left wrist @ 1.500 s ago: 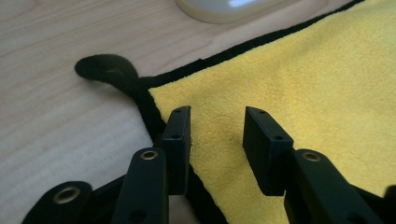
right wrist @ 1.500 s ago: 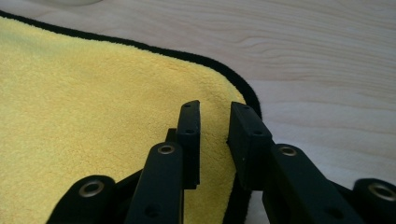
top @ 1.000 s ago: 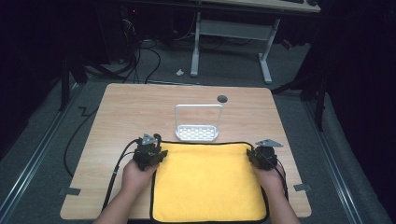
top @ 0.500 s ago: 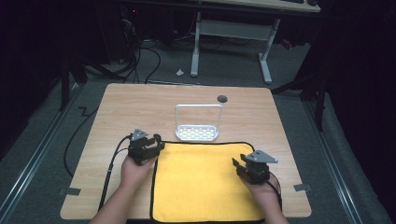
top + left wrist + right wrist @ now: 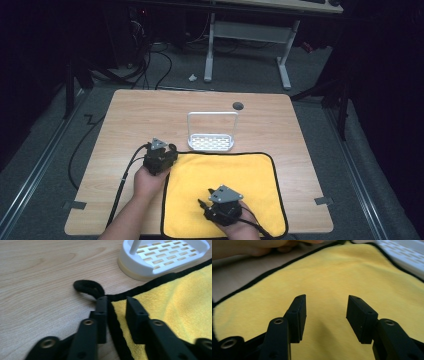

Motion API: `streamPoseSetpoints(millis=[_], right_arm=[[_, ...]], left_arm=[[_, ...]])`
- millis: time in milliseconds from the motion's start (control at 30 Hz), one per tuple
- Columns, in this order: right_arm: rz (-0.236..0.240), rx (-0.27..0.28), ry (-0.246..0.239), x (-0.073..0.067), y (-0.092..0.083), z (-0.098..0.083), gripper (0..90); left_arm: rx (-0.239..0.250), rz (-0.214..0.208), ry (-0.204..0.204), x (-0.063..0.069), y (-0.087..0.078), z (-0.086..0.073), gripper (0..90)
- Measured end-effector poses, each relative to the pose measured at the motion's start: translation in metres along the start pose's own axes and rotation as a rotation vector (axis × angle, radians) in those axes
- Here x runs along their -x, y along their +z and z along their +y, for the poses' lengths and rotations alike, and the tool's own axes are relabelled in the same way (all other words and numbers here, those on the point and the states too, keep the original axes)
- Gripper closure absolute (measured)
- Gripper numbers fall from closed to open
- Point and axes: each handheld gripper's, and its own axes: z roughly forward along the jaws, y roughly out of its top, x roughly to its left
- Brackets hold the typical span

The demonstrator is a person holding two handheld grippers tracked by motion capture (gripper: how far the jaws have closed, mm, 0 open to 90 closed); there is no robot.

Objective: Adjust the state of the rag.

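On table: 1 yellow cloth (image 5: 225, 192) | 1 white rack (image 5: 211, 141) | 2 tools

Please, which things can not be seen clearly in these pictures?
- Cloth, near edge: high view, cut off by the frame and covered by the right gripper and hand.
- Left gripper grip: left gripper view, whether the pads press the black hem cannot be told.
- Rack: left gripper view, handle cut off at the top.
- Far floor: high view, too dark.
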Motion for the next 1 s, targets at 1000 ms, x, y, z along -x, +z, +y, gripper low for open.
streamPoseSetpoints(millis=[1000], right_arm=[[0.174,-0.043,-0.13,-0.077,0.041,0.018,42.0]], left_arm=[[0.099,-0.06,-0.141,-0.019,-0.014,-0.006,87.7]])
